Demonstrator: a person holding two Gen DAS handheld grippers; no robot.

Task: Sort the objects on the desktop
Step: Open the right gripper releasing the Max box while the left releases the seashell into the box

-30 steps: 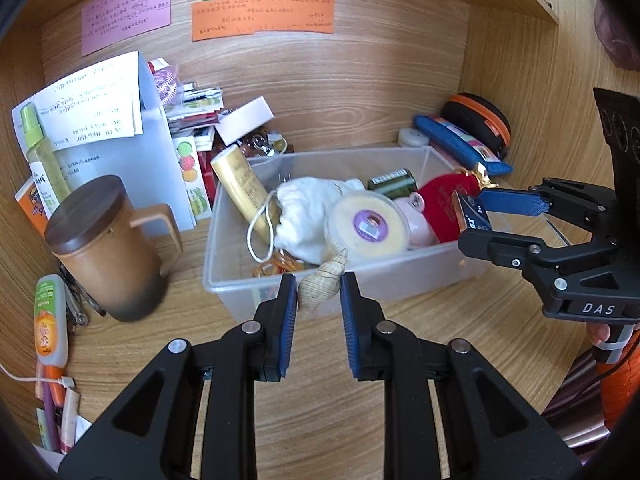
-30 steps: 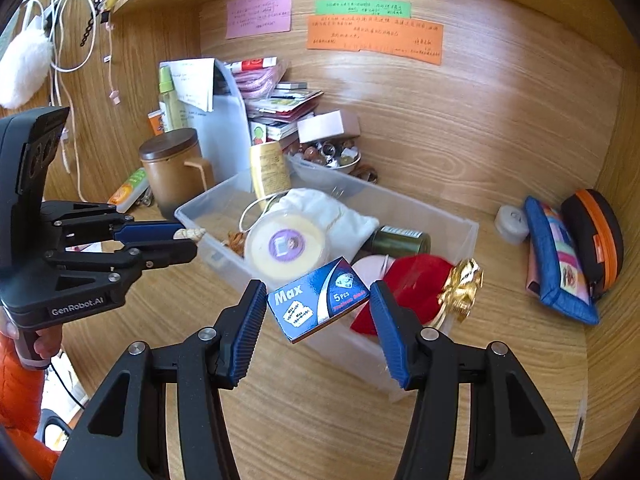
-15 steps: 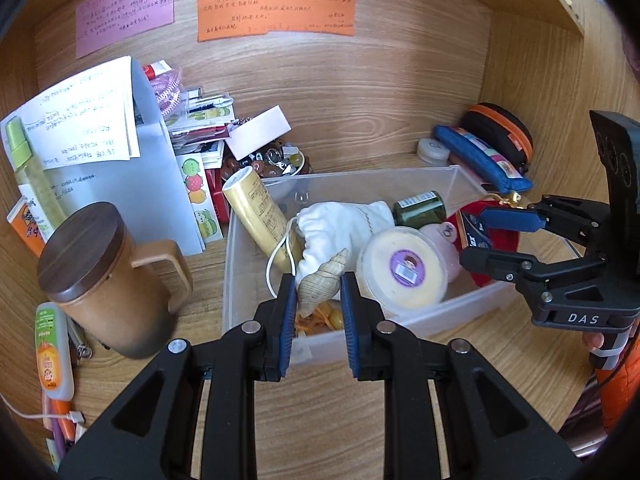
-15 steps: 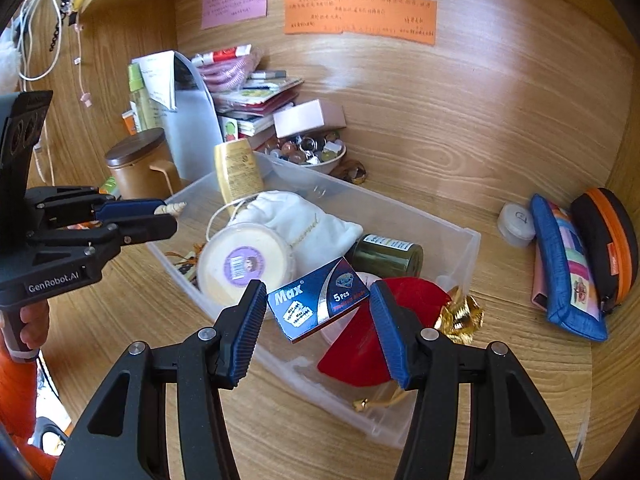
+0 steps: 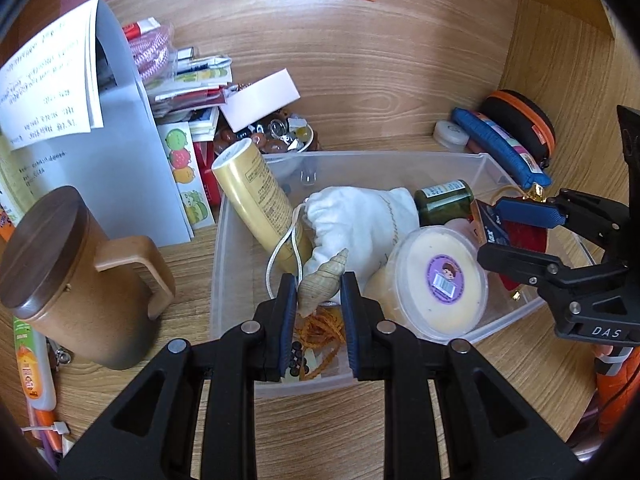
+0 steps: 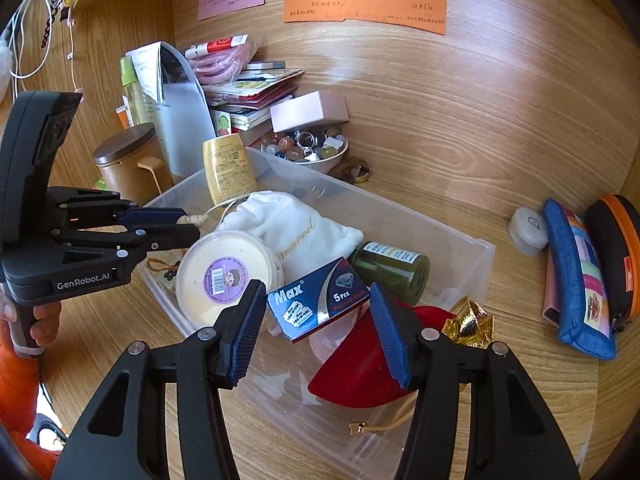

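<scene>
My left gripper (image 5: pixel 319 300) is shut on a beige spiral seashell (image 5: pixel 322 282) and holds it over the near left part of the clear plastic bin (image 5: pixel 224 248). My right gripper (image 6: pixel 318 312) is shut on a blue "Max" blade box (image 6: pixel 318 304) and holds it over the bin's (image 6: pixel 472 264) near right part. The bin holds a white pouch (image 5: pixel 360 216), a round cream tub (image 5: pixel 436 280), a yellow tube (image 5: pixel 256 196), a green jar (image 6: pixel 390 270) and a red velvet pouch (image 6: pixel 360 376). Each gripper shows in the other's view, the right (image 5: pixel 520 232) and the left (image 6: pixel 176 224).
A brown lidded mug (image 5: pixel 76 280) stands left of the bin, with a paper-filled file holder (image 5: pixel 100 152) behind it. A bowl of beads (image 6: pixel 308 150) sits behind the bin. A blue pencil case (image 6: pixel 576 280), an orange-trimmed case (image 6: pixel 616 256) and a small white jar (image 6: pixel 528 230) lie right.
Both grippers have moved forward and lower over the bin, each still holding its object. The shell is now above the bin's inside instead of before its front wall.
</scene>
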